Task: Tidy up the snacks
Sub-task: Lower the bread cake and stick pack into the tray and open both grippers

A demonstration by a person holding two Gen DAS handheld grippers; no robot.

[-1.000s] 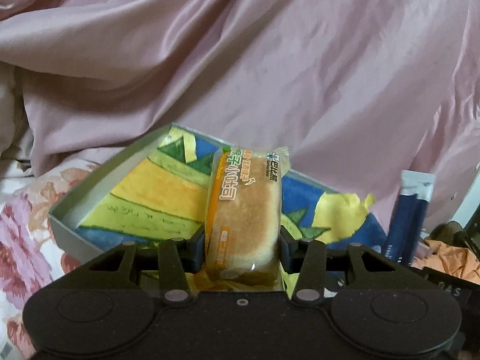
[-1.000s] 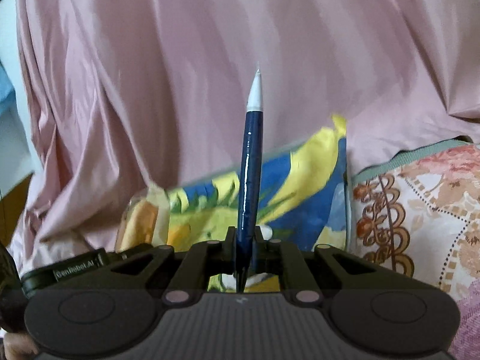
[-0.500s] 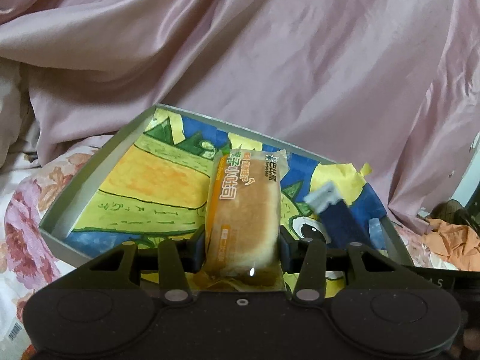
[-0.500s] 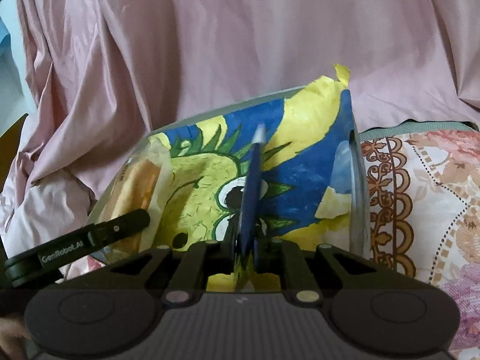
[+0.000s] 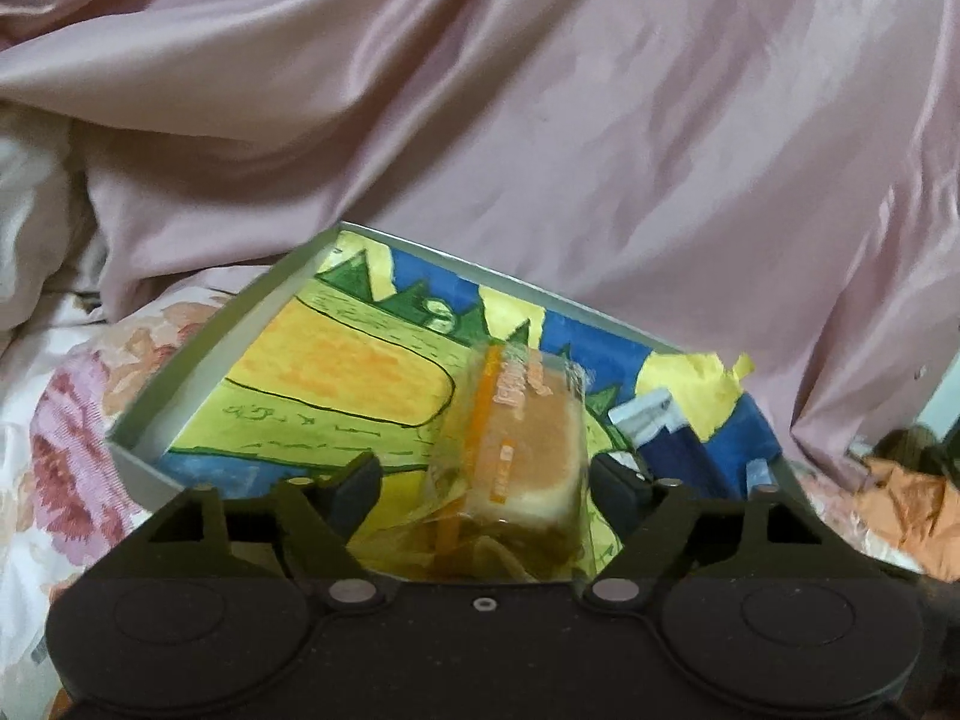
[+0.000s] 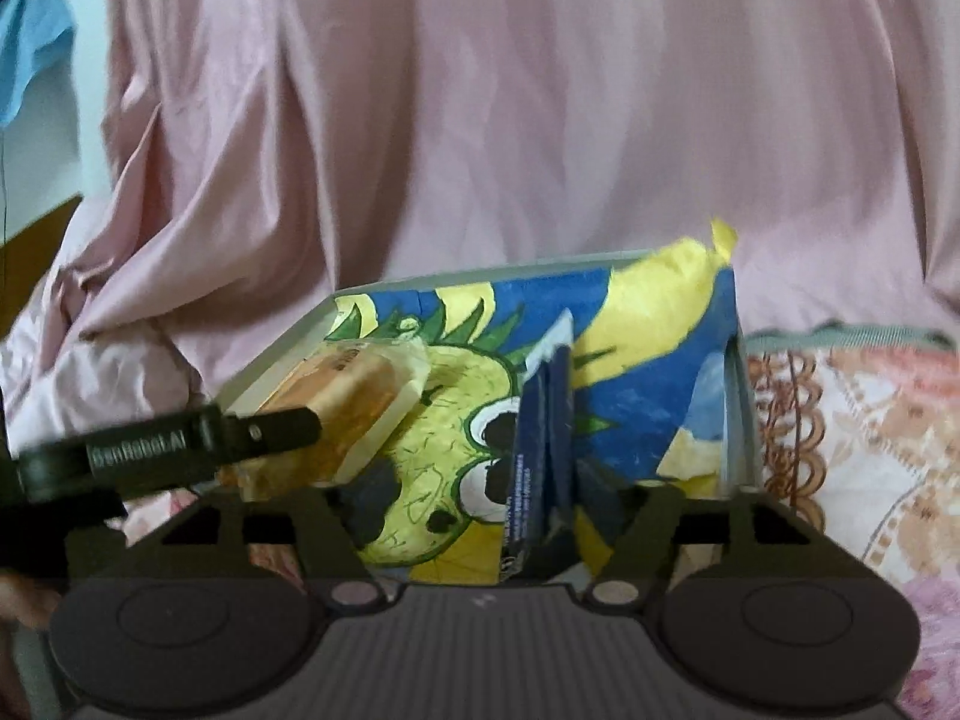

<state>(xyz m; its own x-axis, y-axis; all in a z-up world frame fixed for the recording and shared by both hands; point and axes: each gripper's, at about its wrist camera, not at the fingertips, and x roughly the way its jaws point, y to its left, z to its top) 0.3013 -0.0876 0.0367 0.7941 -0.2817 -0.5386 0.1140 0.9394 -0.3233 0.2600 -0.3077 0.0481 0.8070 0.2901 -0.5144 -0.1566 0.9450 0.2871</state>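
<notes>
A shallow grey box [image 5: 198, 372] lined with a yellow, blue and green cartoon drawing lies on the bedding. My left gripper [image 5: 486, 480] is open over the box's near edge. A wrapped bread snack [image 5: 522, 438] rests loose between its fingers, leaning toward the right one. In the right wrist view, my right gripper [image 6: 480, 498] is open too, and a dark blue stick packet [image 6: 543, 438] stands loose in its gap above the box [image 6: 737, 420]. The same packet [image 5: 666, 444] shows to the right of the bread. The left gripper [image 6: 180, 444] and the bread [image 6: 348, 408] appear at the left.
A pink satin sheet [image 5: 540, 120] drapes behind the box. Floral bedding [image 5: 66, 450] spreads under and around it, also at the right [image 6: 852, 450]. An orange crumpled cloth [image 5: 906, 498] lies at far right. Something blue [image 6: 30, 60] hangs at upper left.
Both grippers came down to the box and opened. The bread and the blue packet, clamped upright before, now sit loose and tilted between the spread fingers.
</notes>
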